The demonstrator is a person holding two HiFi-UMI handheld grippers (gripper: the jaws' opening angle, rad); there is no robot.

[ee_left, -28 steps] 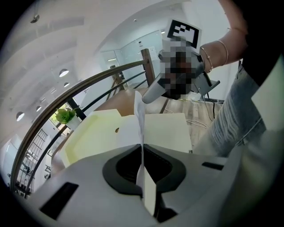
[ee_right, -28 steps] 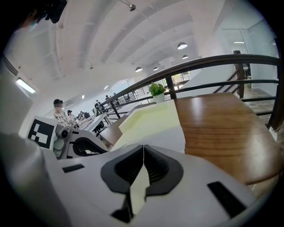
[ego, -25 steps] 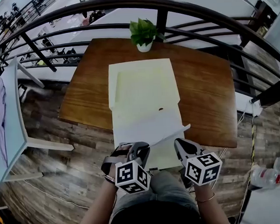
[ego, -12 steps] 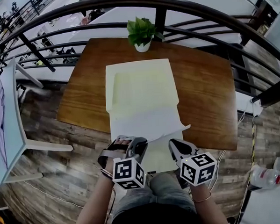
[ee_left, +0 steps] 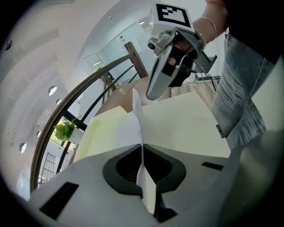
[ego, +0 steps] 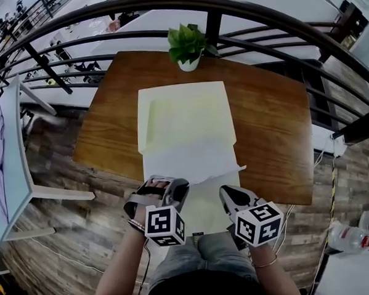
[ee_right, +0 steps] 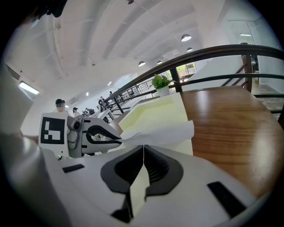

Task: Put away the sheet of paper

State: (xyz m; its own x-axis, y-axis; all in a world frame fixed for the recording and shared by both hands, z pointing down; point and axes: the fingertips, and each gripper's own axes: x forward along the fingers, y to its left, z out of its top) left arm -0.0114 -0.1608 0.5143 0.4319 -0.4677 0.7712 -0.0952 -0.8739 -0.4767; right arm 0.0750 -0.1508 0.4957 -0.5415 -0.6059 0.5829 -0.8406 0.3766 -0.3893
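A white sheet of paper lies loosely arched over an open pale yellow folder on the wooden table. My left gripper is shut on the sheet's near left edge, and the paper stands edge-on between the left gripper's jaws. My right gripper is at the near right. In the right gripper view the right gripper is shut on the folder's near yellow flap, with the white sheet just beyond. Each gripper shows in the other's view: the right gripper and the left gripper.
A small potted plant stands at the table's far edge, behind the folder. A dark curved railing runs past the far side. The folder's near flap overhangs the table's near edge above the person's jeans-clad lap. Bare wood lies right of the folder.
My left gripper has shifted a little to the left and rolled slightly, still holding the sheet's edge. The right gripper has barely moved.
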